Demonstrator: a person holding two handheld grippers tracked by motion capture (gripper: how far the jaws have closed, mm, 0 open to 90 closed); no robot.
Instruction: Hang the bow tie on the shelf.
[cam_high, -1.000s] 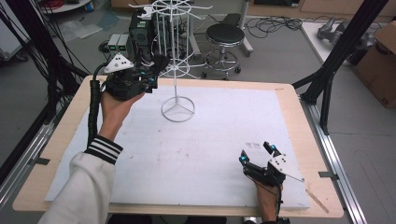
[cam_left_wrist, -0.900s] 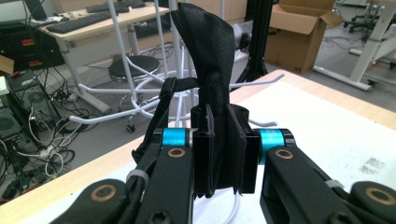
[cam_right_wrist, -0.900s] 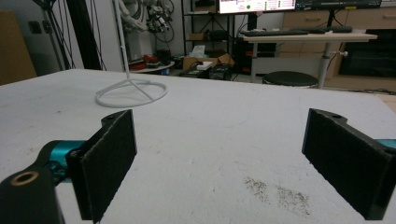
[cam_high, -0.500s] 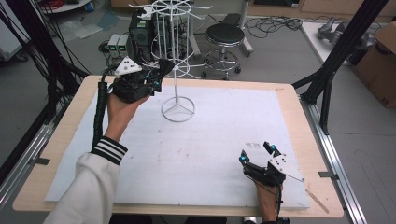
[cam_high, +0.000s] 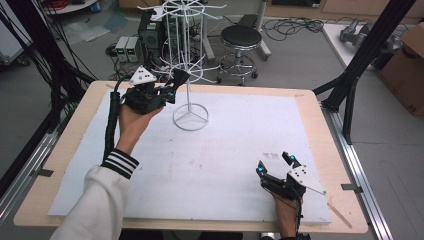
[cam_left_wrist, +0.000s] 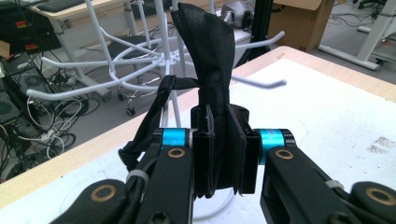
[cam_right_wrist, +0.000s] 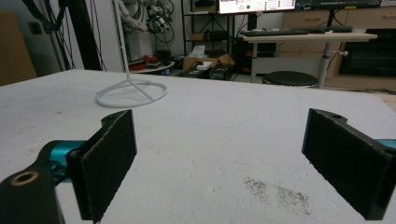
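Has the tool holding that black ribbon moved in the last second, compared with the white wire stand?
Yes. The left tool, shut on the black ribbon, has shifted slightly right and up in the high view, closer to the white wire stand.

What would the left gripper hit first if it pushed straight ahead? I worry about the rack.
Likely the white wire rack: the left gripper, shut on a black bow tie, points at its hooks, though depth is unclear.

**Left gripper edges toward the rack**

The left gripper (cam_high: 170, 90) — clamped on a black bow tie (cam_high: 179, 78) — has shifted slightly right and away from the person, bringing the tie closer to the white wire rack (cam_high: 189, 60) and its pole.
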